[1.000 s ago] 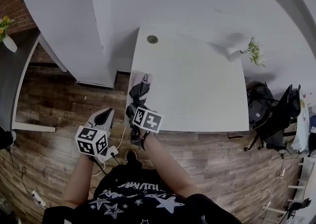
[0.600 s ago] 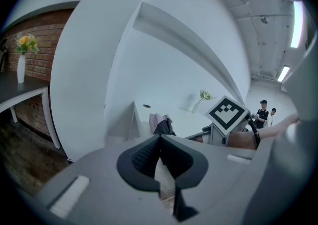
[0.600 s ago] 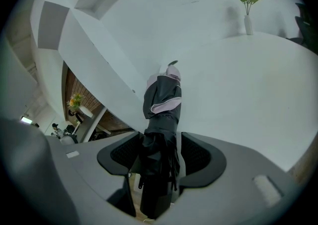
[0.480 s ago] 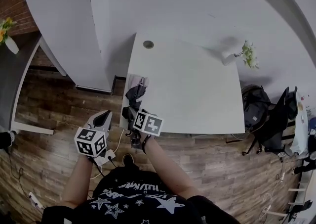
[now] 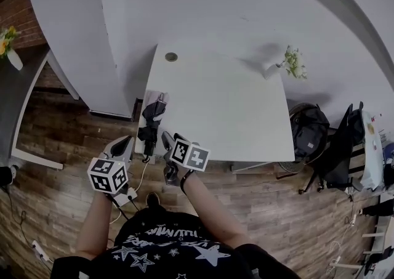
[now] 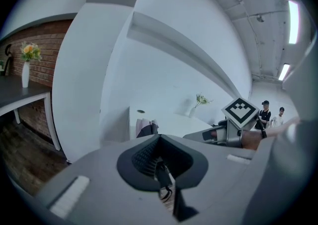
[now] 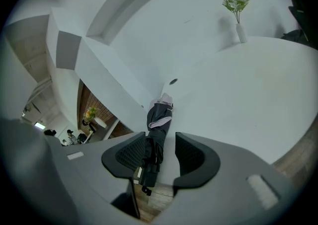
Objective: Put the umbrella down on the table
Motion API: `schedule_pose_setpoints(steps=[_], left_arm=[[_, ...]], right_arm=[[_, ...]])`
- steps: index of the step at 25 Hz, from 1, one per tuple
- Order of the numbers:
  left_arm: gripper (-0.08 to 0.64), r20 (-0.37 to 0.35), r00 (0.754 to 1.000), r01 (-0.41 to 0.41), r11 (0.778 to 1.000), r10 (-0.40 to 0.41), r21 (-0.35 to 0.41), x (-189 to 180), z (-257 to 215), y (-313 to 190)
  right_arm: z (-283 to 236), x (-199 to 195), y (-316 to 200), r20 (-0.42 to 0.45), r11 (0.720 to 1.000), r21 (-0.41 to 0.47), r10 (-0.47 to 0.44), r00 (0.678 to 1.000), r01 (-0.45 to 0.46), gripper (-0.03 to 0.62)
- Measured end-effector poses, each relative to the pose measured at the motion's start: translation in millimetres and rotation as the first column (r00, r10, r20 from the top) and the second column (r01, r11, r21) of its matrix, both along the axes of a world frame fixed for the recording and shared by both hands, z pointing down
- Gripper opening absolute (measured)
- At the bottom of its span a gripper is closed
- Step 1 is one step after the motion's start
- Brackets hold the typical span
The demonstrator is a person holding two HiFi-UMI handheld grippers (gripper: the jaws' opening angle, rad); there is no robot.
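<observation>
The folded dark umbrella (image 5: 151, 119) with a pale tip lies along the left edge of the white table (image 5: 228, 111), its handle hanging over the near edge. My right gripper (image 5: 167, 143) hovers just off that near edge, to the right of the handle. In the right gripper view the umbrella (image 7: 159, 114) shows through the gap of the right gripper (image 7: 160, 137). Its jaws have just been closing, but the pads press on nothing. My left gripper (image 5: 122, 147) floats over the floor left of the table, fingertips together and empty; the left gripper (image 6: 159, 139) looks towards the umbrella (image 6: 146, 128).
A small vase of flowers (image 5: 277, 67) stands at the table's far right and a round insert (image 5: 171, 57) at its far left. A white pillar (image 5: 80, 44) stands left of the table. A dark backpack (image 5: 308, 139) and a power strip with cables (image 5: 126, 196) are on the wooden floor.
The right gripper has drawn back and up from the umbrella's handle, and now stands to its right. The left gripper has shifted a little. The umbrella stays on the table.
</observation>
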State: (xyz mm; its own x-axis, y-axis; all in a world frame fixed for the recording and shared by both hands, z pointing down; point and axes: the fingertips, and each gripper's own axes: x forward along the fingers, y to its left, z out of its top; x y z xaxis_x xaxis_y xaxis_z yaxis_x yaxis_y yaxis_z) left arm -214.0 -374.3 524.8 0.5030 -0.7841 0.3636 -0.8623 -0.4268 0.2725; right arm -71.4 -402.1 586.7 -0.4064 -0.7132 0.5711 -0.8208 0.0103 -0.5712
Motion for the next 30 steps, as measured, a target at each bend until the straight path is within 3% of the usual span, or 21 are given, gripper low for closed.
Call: schedule_pose_setpoints(steps=[5, 12, 17, 30], left_arm=[[0.003, -0.002, 1.0, -0.026, 0.999, 0.026, 0.019, 35, -9, 21], [0.003, -0.001, 1.0, -0.025, 0.999, 0.025, 0.049, 66, -21, 45], [0.003, 0.002, 1.0, -0.014, 0.998, 0.013, 0.058, 86, -24, 65], [0.003, 0.023, 1.0, 0.01, 0.999, -0.011, 0.045, 139, -20, 138]], right_arm=[[-24, 20, 14, -0.022, 0.997, 0.064, -0.042, 0.999, 0.043, 0.144], [-58, 44, 39, -0.139, 0.977, 0.178, -0.094, 0.986, 0.119, 0.014], [-68, 74, 61, -0.151, 0.968, 0.222, -0.083, 0.985, 0.116, 0.014], [-66, 162, 145, -0.109, 0.973, 0.222, -0.039, 0.993, 0.062, 0.012]])
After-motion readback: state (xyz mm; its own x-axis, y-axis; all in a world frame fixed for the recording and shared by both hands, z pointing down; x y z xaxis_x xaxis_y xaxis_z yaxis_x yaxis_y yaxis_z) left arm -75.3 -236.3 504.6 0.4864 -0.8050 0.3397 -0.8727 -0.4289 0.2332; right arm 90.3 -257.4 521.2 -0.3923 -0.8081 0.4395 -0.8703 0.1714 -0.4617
